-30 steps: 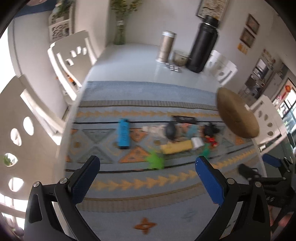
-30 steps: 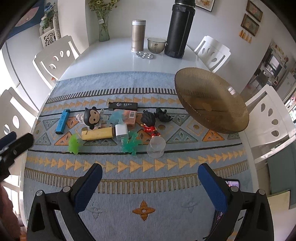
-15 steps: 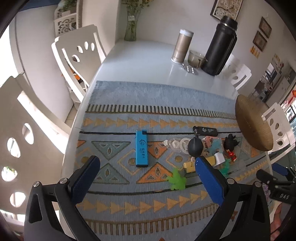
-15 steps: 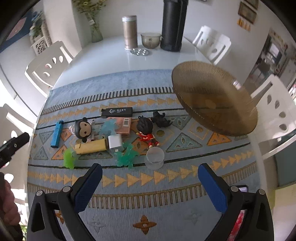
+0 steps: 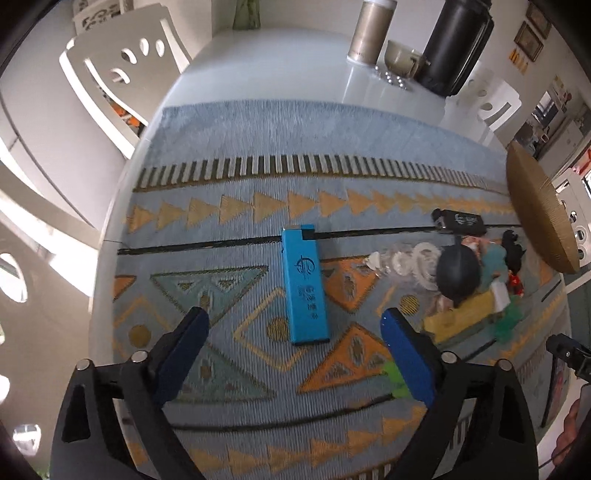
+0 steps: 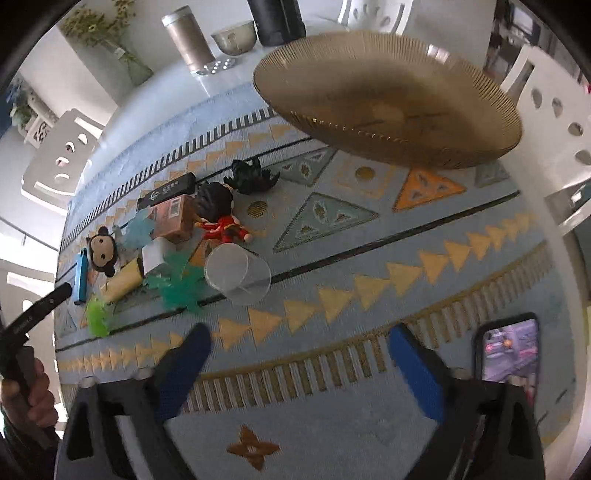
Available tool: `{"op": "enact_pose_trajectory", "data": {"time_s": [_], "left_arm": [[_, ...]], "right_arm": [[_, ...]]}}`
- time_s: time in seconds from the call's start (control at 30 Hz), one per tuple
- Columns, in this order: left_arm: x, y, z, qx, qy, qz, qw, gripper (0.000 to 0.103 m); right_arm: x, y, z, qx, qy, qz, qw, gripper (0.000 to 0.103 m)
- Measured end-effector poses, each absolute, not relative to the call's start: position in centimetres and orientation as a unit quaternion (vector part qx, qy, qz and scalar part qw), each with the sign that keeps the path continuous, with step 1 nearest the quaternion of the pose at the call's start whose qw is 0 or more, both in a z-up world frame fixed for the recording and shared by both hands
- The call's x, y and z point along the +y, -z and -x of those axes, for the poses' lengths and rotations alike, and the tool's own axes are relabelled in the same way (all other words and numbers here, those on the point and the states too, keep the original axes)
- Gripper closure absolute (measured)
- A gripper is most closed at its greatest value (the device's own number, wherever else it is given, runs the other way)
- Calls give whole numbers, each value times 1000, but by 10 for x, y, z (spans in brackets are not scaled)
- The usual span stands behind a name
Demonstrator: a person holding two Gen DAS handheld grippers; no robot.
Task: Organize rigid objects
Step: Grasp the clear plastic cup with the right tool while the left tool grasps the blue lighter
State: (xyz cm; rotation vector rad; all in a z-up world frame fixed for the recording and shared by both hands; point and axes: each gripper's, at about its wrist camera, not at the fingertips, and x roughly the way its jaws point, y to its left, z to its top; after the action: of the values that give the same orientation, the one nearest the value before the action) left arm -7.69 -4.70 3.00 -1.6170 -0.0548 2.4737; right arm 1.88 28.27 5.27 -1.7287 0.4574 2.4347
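A blue lighter (image 5: 304,284) lies on the patterned mat, just ahead of and between the fingers of my open left gripper (image 5: 293,332); it also shows in the right wrist view (image 6: 80,275). My right gripper (image 6: 299,341) is open and empty above the mat's near edge. Ahead of it lies a clear plastic cup (image 6: 238,275) on its side, next to a cluster: green star toys (image 6: 181,288), a monkey figure (image 6: 101,251), a red-clothed figure (image 6: 218,214), a small box (image 6: 171,218), a black stick (image 6: 166,192). A large brown ribbed bowl (image 6: 388,99) stands at the far right.
A phone (image 6: 506,349) lies at the mat's right near corner. A black flask (image 5: 456,44), a steel canister (image 5: 373,29) and a small bowl (image 5: 400,57) stand at the table's far end. White chairs (image 5: 122,70) surround the table.
My left gripper has moved forward and down until the blue lighter lies just ahead between its fingers. My right gripper has moved forward and lower towards the clear cup and the bowl.
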Motion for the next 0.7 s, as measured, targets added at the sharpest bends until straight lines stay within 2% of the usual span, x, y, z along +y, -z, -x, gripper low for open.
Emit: {"op": "enact_pose_trajectory", "data": {"time_s": [0.17,0.2,0.23,0.33,0.37,0.4,0.47,0.53,0.57,0.7], "left_arm": [[-43,-19,88,-20,-827,553,99,14],[-42,-17,89,-18,-826,555,99,17],[-40,-14,90,-16,-824,557,98,21],[-37,-13,94,3,-830,552,87,23],[-34,-14,95,11,-832,549,81,26],[-33,-14,97,16,-832,548,79,35],[-28,-15,99,41,-835,544,70,47],[-22,-17,101,48,-835,543,78,71],[-21,-19,102,51,-835,542,78,80],[-22,-20,101,52,-835,542,82,82]], "right_arm": [[260,-57,10,97,-817,567,41,13],[254,-57,16,87,-819,566,38,15],[252,-55,18,81,-820,566,37,19],[244,-44,27,67,-812,578,29,33],[241,-42,29,61,-811,581,28,36],[237,-40,31,53,-812,581,28,39],[232,-37,35,41,-813,580,28,55],[231,-32,36,35,-811,583,31,66],[232,-31,37,36,-810,584,33,66],[229,-36,31,41,-820,571,31,66]]}}
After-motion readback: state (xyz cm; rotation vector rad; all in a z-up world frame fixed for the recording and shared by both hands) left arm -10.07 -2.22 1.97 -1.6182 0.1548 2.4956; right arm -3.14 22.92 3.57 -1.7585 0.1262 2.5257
